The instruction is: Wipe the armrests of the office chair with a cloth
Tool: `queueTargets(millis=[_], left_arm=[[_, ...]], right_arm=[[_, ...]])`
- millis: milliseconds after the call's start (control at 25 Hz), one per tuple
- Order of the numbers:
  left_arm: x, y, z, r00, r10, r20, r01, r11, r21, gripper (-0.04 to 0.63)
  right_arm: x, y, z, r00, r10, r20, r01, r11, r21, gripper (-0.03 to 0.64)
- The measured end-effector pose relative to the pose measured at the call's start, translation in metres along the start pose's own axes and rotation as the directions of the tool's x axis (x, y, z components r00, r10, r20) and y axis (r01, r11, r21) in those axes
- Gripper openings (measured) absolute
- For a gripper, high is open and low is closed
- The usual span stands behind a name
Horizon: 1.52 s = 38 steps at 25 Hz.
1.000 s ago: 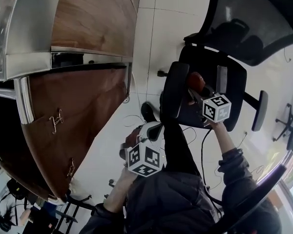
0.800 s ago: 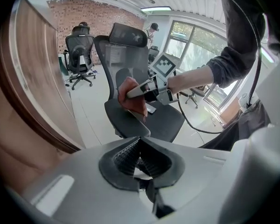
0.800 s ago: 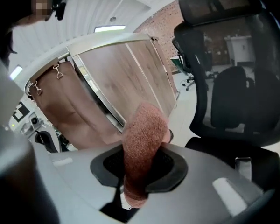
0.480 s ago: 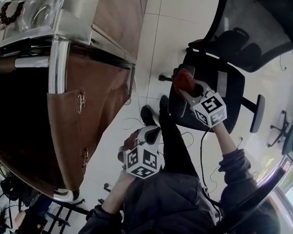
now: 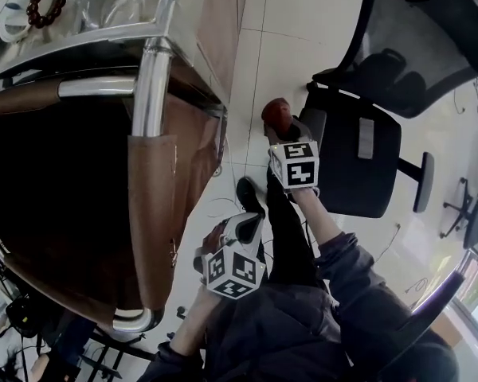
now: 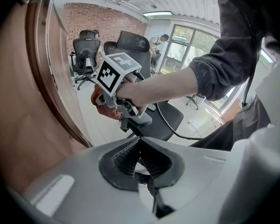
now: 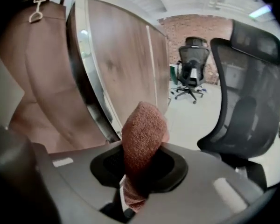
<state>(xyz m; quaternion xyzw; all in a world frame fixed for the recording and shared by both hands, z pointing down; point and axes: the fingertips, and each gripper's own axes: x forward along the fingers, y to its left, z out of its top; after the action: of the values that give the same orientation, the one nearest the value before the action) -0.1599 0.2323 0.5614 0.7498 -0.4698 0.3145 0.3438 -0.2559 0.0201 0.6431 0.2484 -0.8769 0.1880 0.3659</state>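
Observation:
The black office chair (image 5: 358,161) stands on the pale tiled floor, its mesh back (image 5: 414,42) at the upper right. One armrest (image 5: 423,183) shows on its far side. The near armrest (image 5: 313,124) is partly hidden behind my right gripper (image 5: 279,130). That gripper is shut on a red-brown cloth (image 5: 274,114) (image 7: 142,139), held left of the seat and over the floor. The left gripper view shows the cloth (image 6: 101,104) under the right gripper's marker cube. My left gripper (image 5: 240,223) (image 6: 139,149) hangs lower, near the person's legs, shut and holding nothing.
A wooden desk with metal edging (image 5: 155,78) fills the left side, close to the chair. A black shoe (image 5: 248,193) and cables lie on the floor between them. More office chairs (image 7: 192,71) stand by the brick wall far behind.
My right gripper has carried the cloth leftwards, off the chair's near side towards the desk. The left gripper has barely moved. The head camera has shifted, showing more desk.

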Motion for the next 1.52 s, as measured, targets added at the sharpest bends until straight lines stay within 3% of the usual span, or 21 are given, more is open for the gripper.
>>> queueTargets(millis=[120, 240, 440, 720, 840, 920, 1000, 1280, 1520], left_arm=[[-0.003, 0.003, -0.008, 1.0, -0.008, -0.007, 0.008, 1.0, 0.004, 0.015], [-0.006, 0.004, -0.015, 1.0, -0.02, -0.015, 0.02, 1.0, 0.003, 0.015], [-0.009, -0.001, -0.025, 0.998, -0.048, -0.039, 0.049, 0.999, 0.016, 0.015], [-0.011, -0.005, -0.024, 0.996, -0.075, -0.056, 0.079, 0.995, 0.06, 0.015], [-0.007, -0.004, -0.016, 0.995, -0.083, -0.05, 0.087, 0.993, 0.085, 0.015], [-0.004, -0.006, -0.012, 0.995, -0.09, -0.047, 0.095, 0.99, 0.1, 0.015], [-0.002, -0.01, -0.01, 0.994, -0.101, -0.048, 0.106, 0.988, 0.116, 0.015], [-0.004, -0.016, -0.012, 0.992, -0.111, -0.063, 0.119, 0.983, 0.139, 0.015], [-0.003, -0.02, -0.007, 0.992, -0.108, -0.062, 0.116, 0.982, 0.146, 0.015]], right_arm=[[-0.002, 0.0, -0.015, 0.997, -0.078, 0.023, 0.073, 0.982, 0.174, 0.084], [-0.002, 0.001, -0.026, 0.989, -0.143, 0.034, 0.131, 0.96, 0.248, 0.084], [-0.007, 0.003, -0.02, 0.986, -0.154, 0.069, 0.116, 0.917, 0.381, 0.084], [-0.056, -0.042, -0.013, 0.996, 0.009, 0.089, -0.028, 0.976, 0.218, 0.084], [-0.045, -0.083, -0.008, 0.998, 0.049, 0.029, -0.05, 0.998, 0.028, 0.084], [-0.026, -0.106, -0.006, 0.999, 0.042, -0.028, -0.045, 0.993, -0.108, 0.084], [-0.015, -0.113, -0.009, 0.996, 0.064, -0.068, -0.075, 0.981, -0.179, 0.084], [-0.057, -0.04, -0.055, 0.971, 0.223, -0.085, -0.238, 0.936, -0.258, 0.085], [-0.105, 0.01, -0.099, 0.944, 0.317, -0.091, -0.33, 0.916, -0.228, 0.086]])
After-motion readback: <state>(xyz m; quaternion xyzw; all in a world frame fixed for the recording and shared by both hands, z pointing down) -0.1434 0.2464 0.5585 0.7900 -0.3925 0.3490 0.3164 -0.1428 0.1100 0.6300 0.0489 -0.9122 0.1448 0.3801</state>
